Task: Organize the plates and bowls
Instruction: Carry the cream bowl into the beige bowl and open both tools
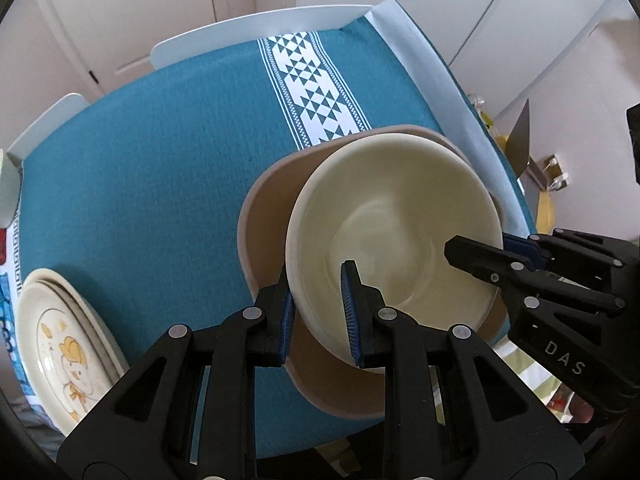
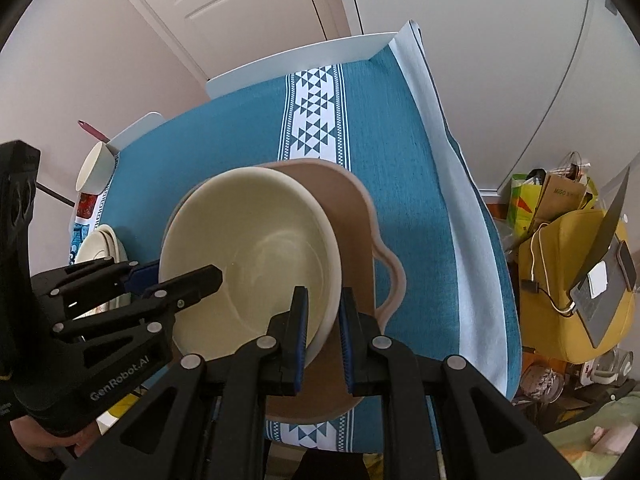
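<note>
A cream bowl [image 1: 400, 216] sits tilted over a brown tray-like plate with a handle [image 1: 266, 216] on the teal tablecloth. My left gripper [image 1: 318, 312] has its jaws on either side of the bowl's near-left rim, shut on it. My right gripper [image 2: 323, 330] grips the bowl's opposite rim [image 2: 256, 248], jaws either side of it. The brown plate [image 2: 356, 216] lies under the bowl. Each gripper shows in the other's view, the right gripper [image 1: 504, 258] and the left gripper [image 2: 160, 280].
A stack of cream plates with a duck picture [image 1: 60, 344] lies at the table's left edge. A white cup [image 2: 94, 172] with a pink utensil stands at the far left. A yellow bag [image 2: 568, 280] and clutter stand on the right, beyond the table.
</note>
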The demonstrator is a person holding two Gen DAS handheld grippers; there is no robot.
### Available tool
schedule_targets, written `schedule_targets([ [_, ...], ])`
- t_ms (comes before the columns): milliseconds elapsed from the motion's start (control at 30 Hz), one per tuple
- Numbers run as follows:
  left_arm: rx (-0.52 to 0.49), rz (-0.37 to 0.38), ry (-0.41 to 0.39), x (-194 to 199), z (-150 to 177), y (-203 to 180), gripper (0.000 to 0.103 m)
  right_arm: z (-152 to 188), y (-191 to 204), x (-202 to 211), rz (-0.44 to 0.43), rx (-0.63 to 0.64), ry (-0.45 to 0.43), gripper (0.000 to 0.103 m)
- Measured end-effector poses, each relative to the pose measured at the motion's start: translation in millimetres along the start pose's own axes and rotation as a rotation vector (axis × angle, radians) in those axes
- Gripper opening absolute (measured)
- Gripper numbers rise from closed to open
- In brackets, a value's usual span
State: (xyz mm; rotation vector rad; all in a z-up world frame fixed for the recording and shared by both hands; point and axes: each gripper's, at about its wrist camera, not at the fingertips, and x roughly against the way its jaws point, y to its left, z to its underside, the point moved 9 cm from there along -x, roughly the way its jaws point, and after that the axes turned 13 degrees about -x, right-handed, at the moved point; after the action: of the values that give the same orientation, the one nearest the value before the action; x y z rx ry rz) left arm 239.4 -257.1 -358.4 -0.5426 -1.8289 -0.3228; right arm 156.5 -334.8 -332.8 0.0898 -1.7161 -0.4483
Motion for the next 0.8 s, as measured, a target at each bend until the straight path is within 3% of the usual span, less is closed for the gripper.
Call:
schedule_targets([
  [467,-0.036,-0.041,0.051,-9.1,2.1,-4.1,0.021,4.5,-2.5,-5.8,0.037,-0.016,0.03,0.014],
  [800,-0.029,-0.019,0.051,-3.7,3.1,-4.4,0.024,6.9,-5.8,-3.8,0.022,-0.075,0.026,0.014],
])
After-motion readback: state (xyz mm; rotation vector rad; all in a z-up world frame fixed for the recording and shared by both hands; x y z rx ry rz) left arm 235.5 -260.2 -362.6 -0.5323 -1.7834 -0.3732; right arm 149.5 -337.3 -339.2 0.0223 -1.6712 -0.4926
